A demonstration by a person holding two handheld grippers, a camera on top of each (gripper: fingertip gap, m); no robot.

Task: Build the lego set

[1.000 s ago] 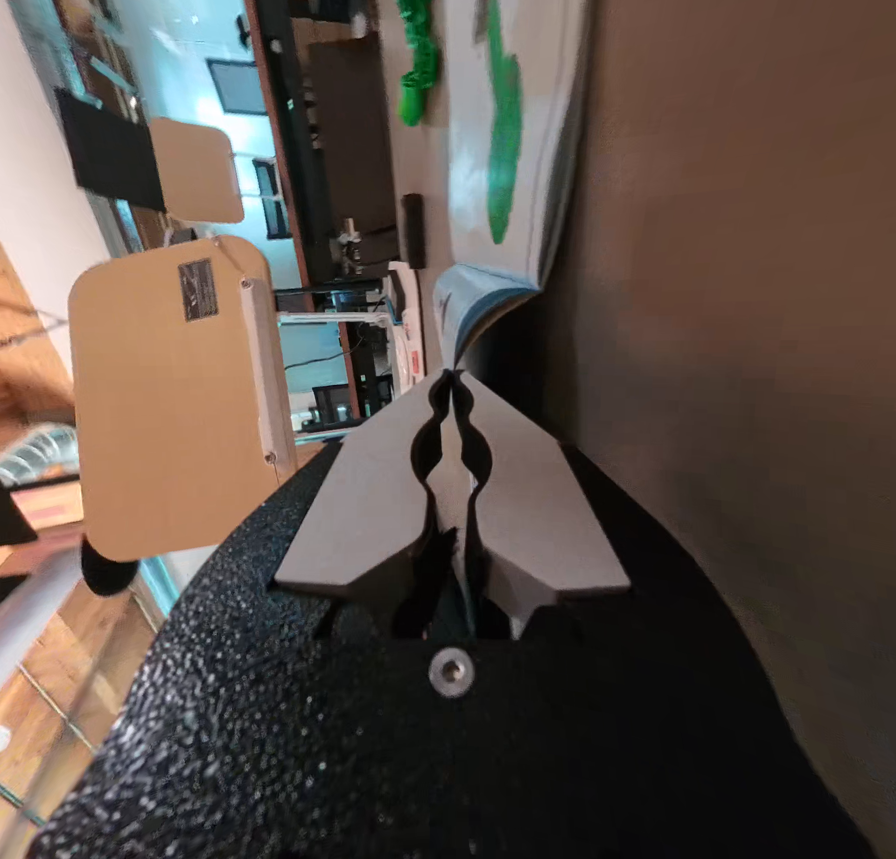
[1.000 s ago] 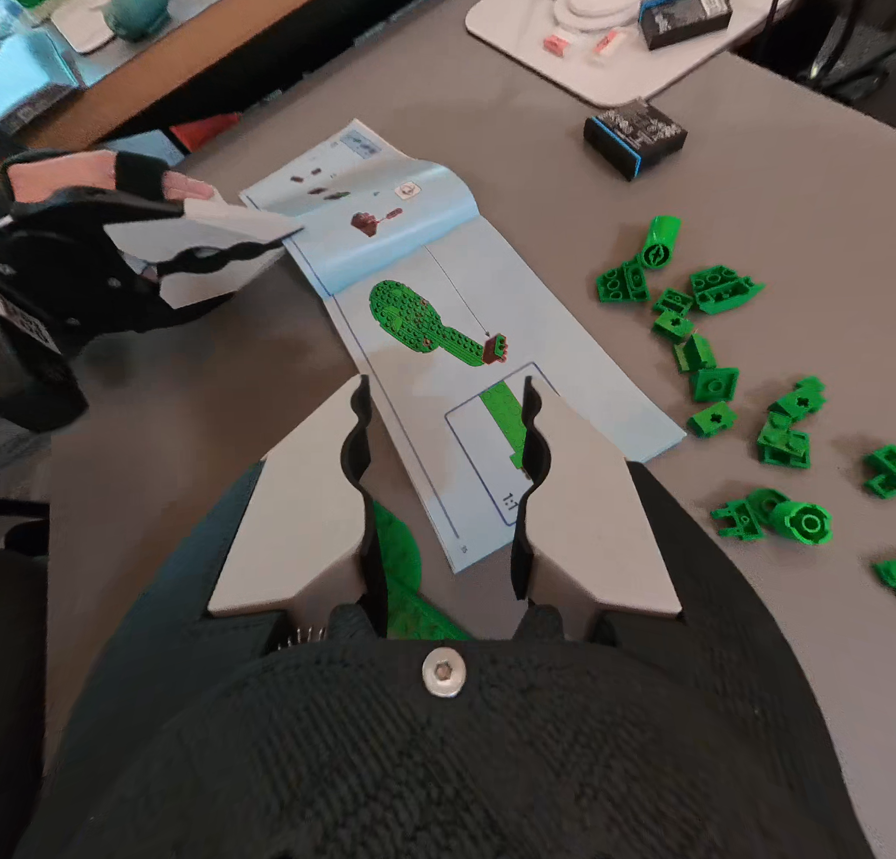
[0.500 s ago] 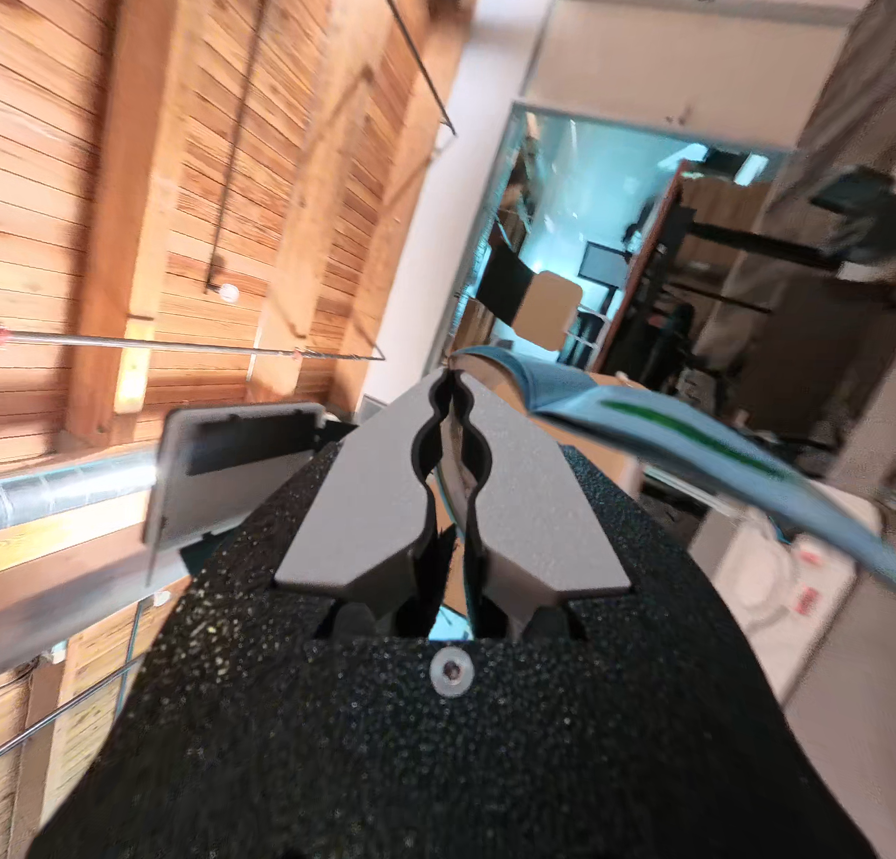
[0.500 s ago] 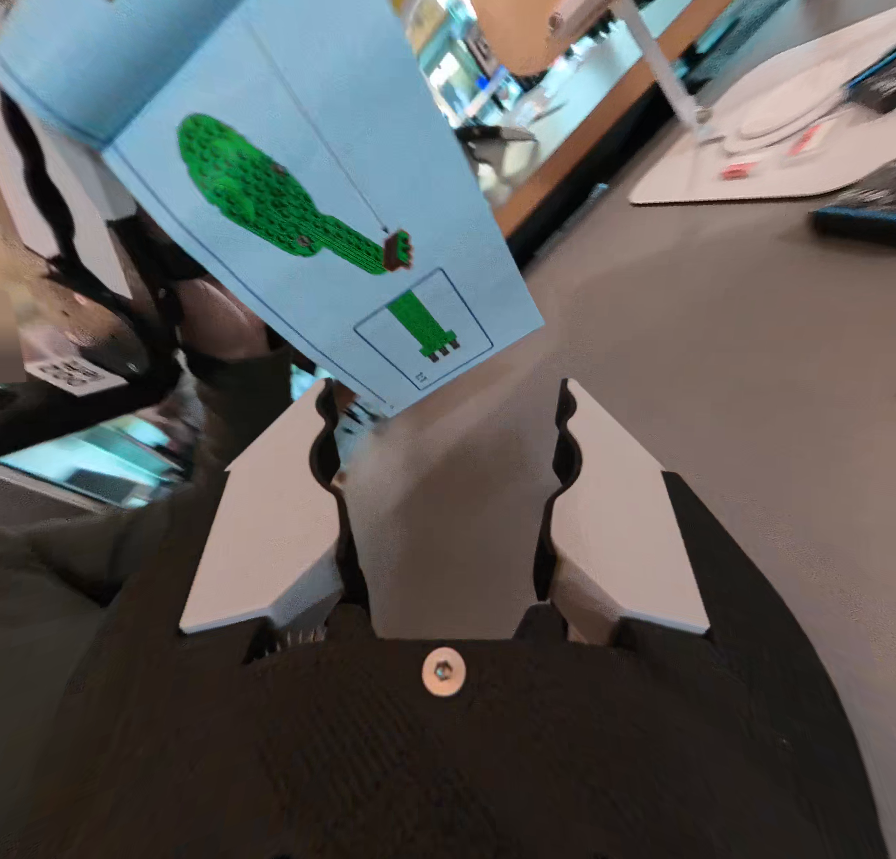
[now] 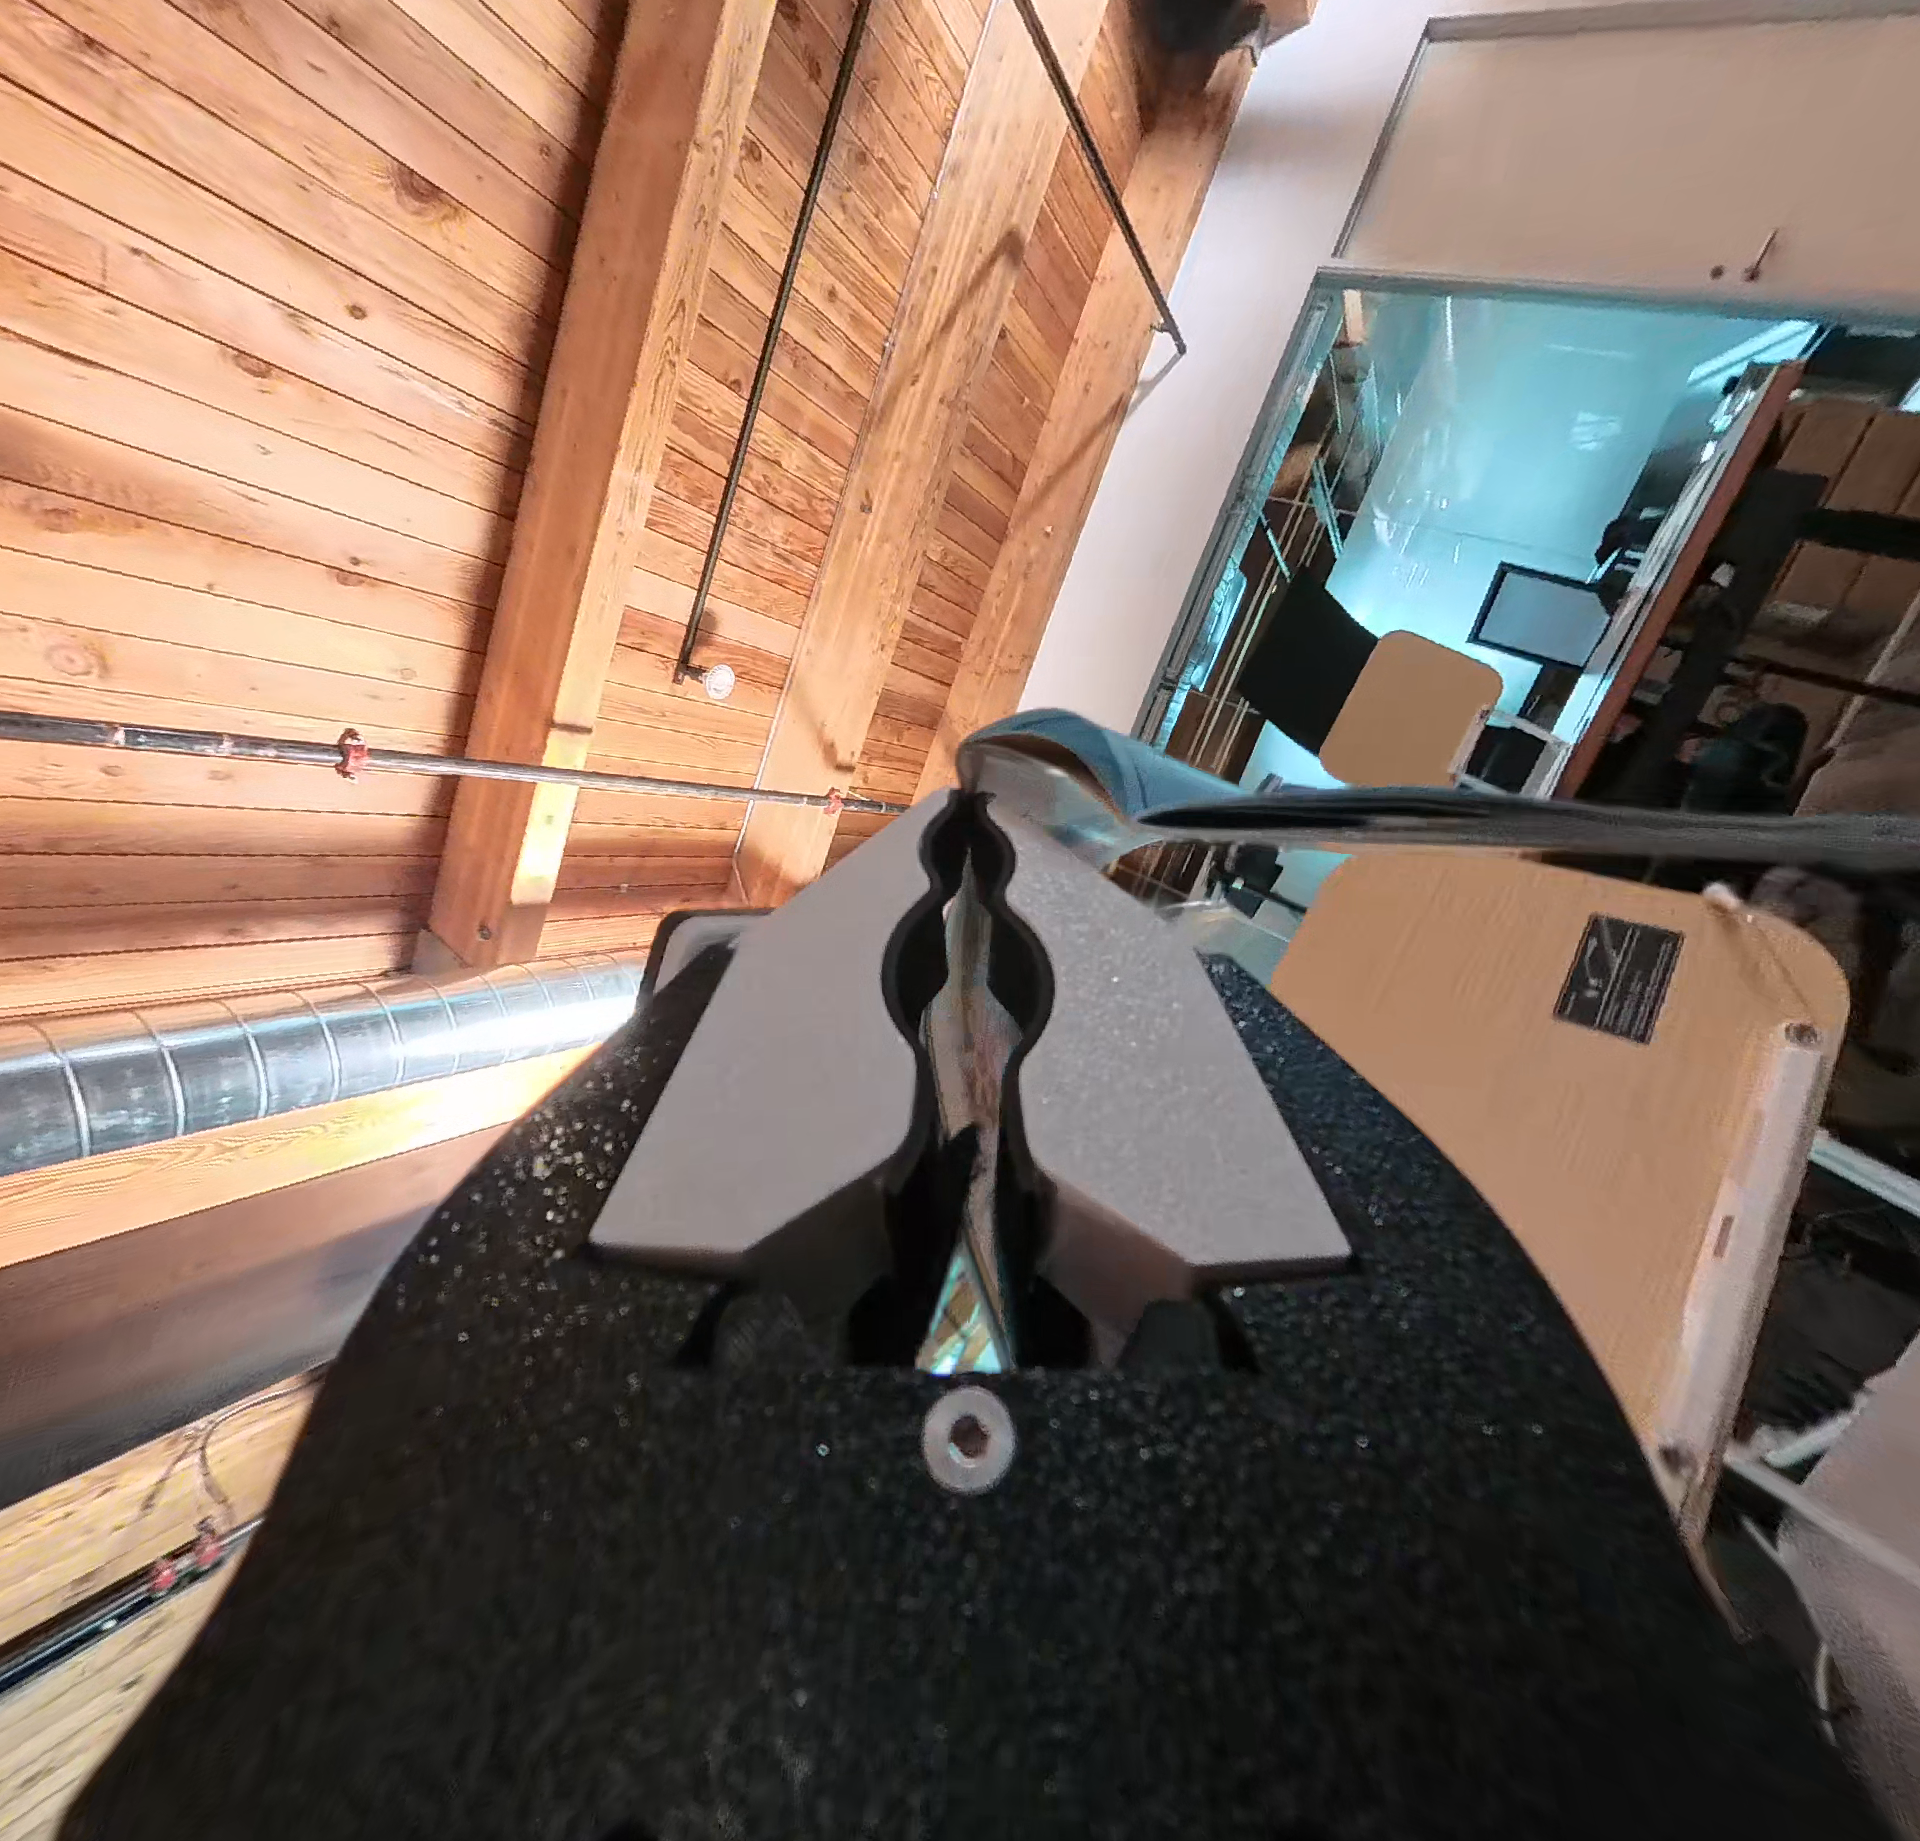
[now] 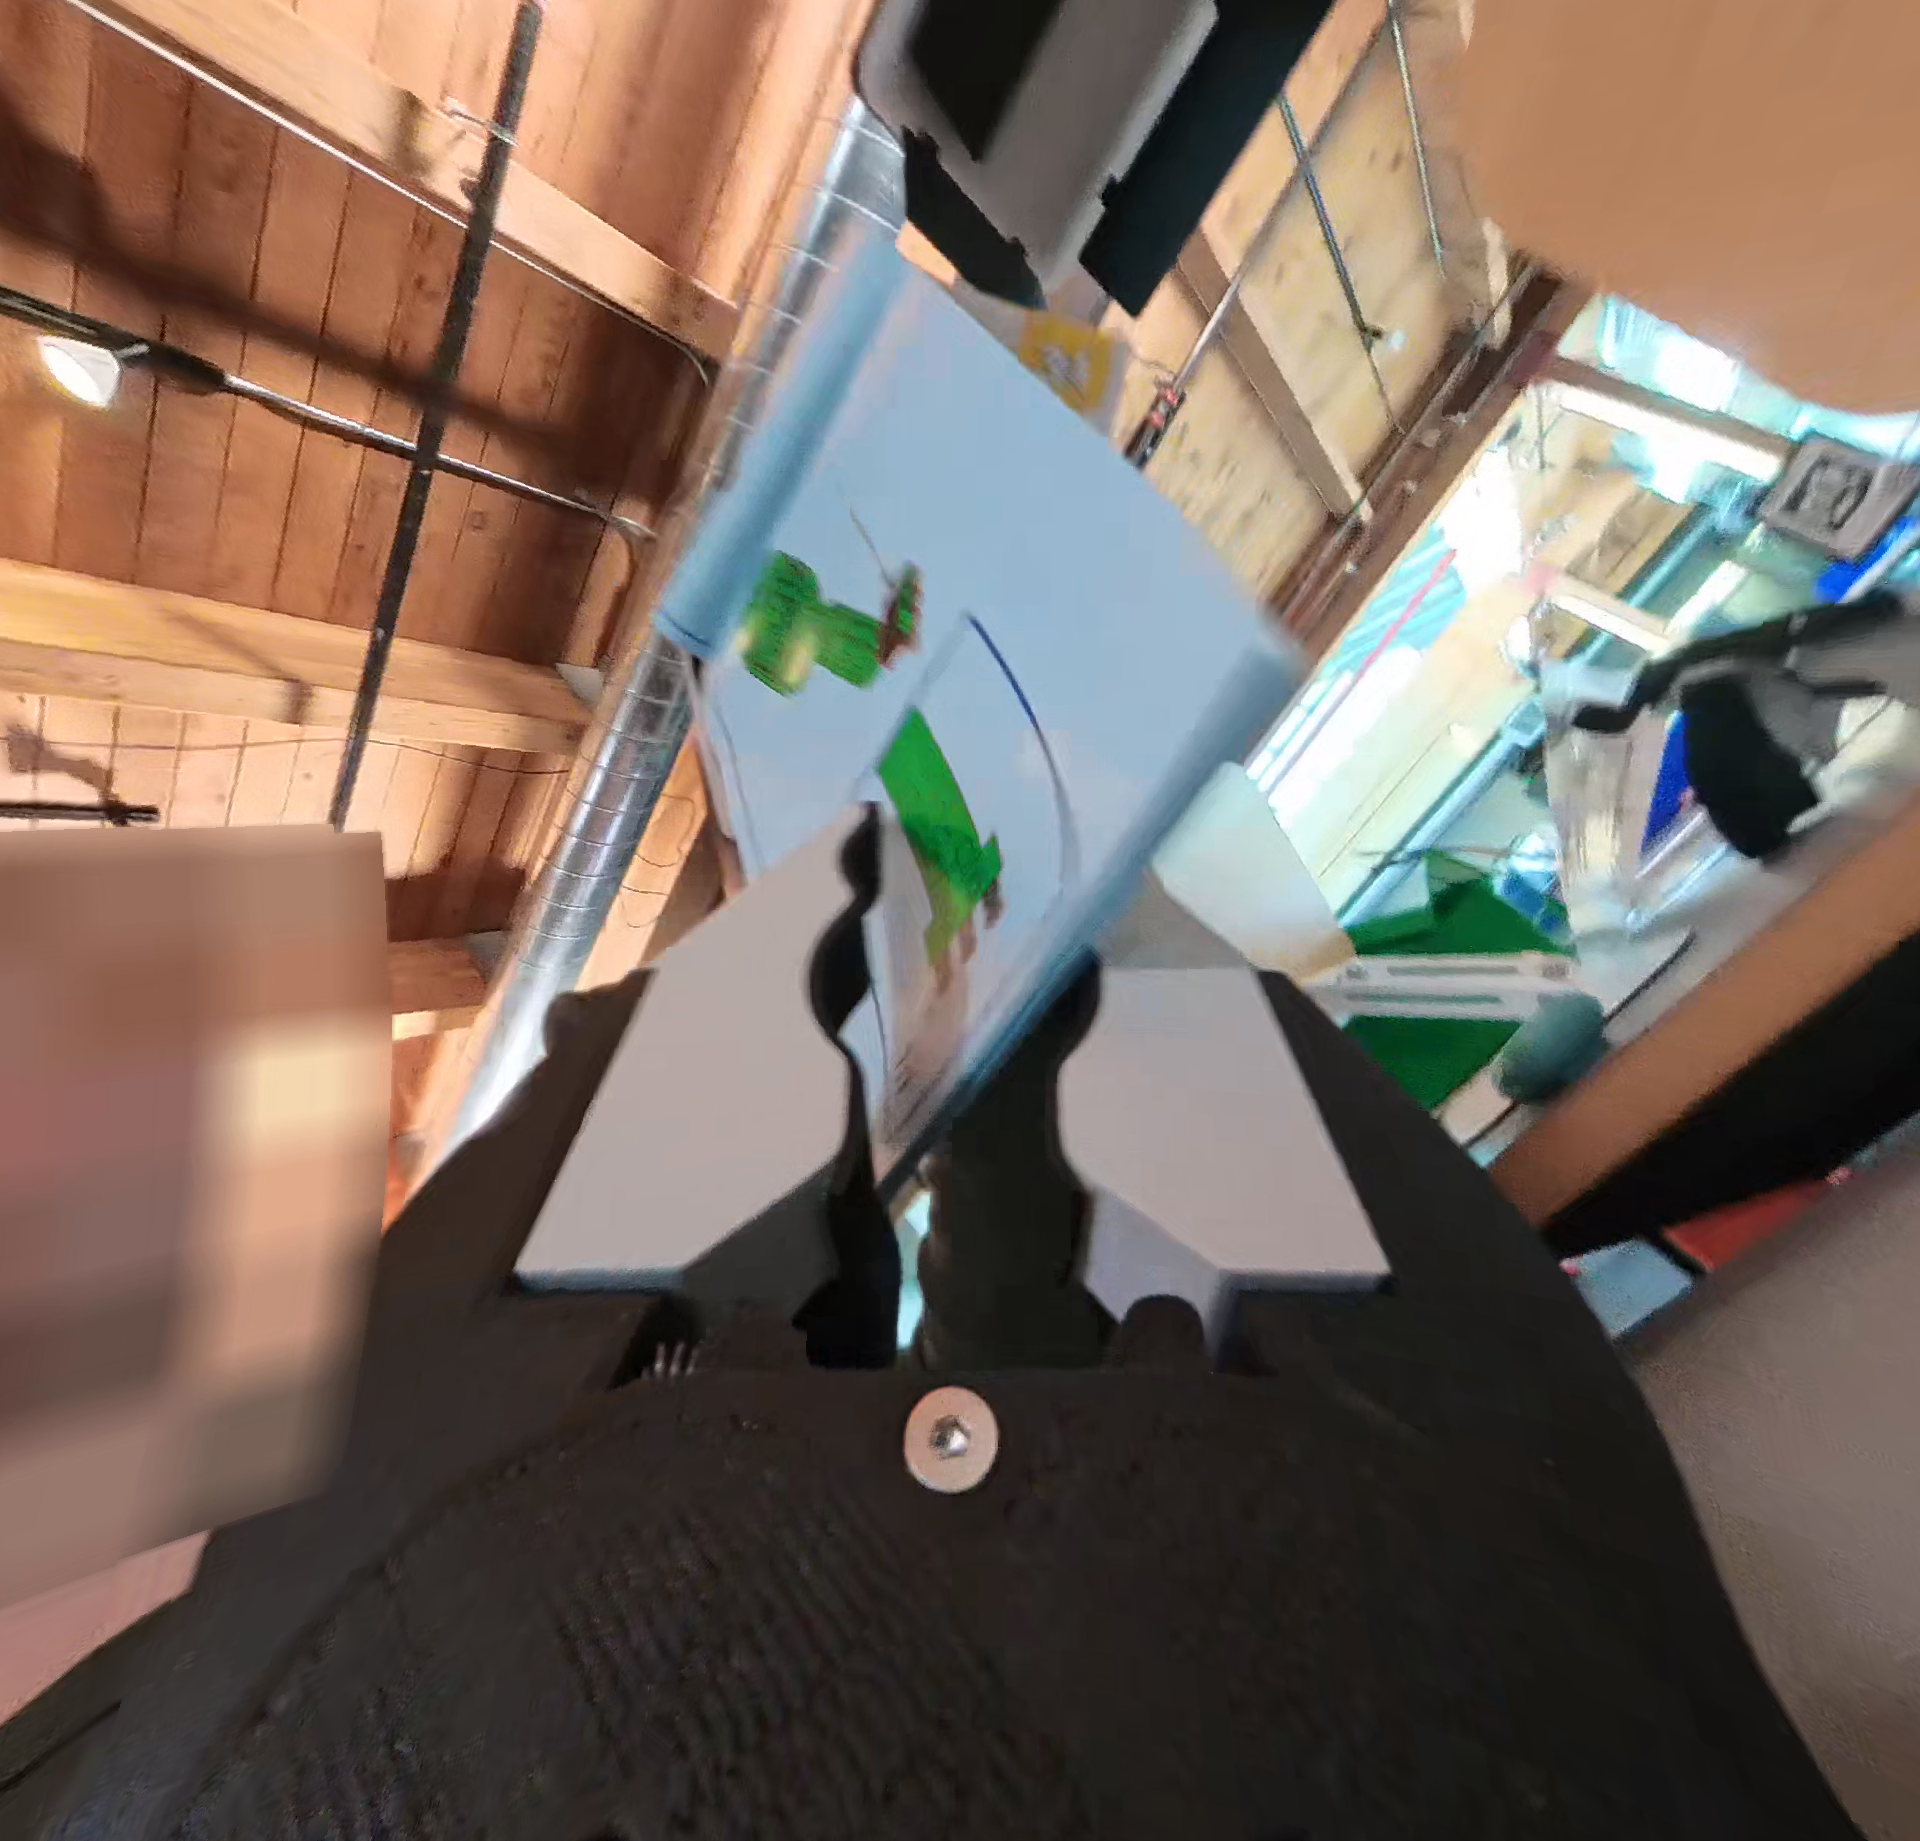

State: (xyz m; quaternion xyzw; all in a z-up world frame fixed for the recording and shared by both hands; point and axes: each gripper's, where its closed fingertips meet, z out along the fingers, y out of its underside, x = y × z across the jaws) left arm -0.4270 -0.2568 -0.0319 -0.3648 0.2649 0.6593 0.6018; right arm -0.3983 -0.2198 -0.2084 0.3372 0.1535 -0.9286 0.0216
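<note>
Holding instruction booklet [image 6: 966, 503] aloft | left tool [image 5: 971, 804] clamped on page | right tool [image 6: 997, 898] agape, empty | next: grip booklet's lower edge.

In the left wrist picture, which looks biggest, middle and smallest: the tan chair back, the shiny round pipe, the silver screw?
1. Tan chair back, though it sits nearer the camera.
2. Shiny round pipe.
3. Silver screw, clearly smallest.

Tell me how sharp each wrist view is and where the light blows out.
Left wrist view: sharp; the left gripper and the wooden ceiling are crisp, the glass partition glares cyan-white. Right wrist view: motion-blurred throughout; the instruction booklet is smeared, and the bright area behind it is washed out.
</note>
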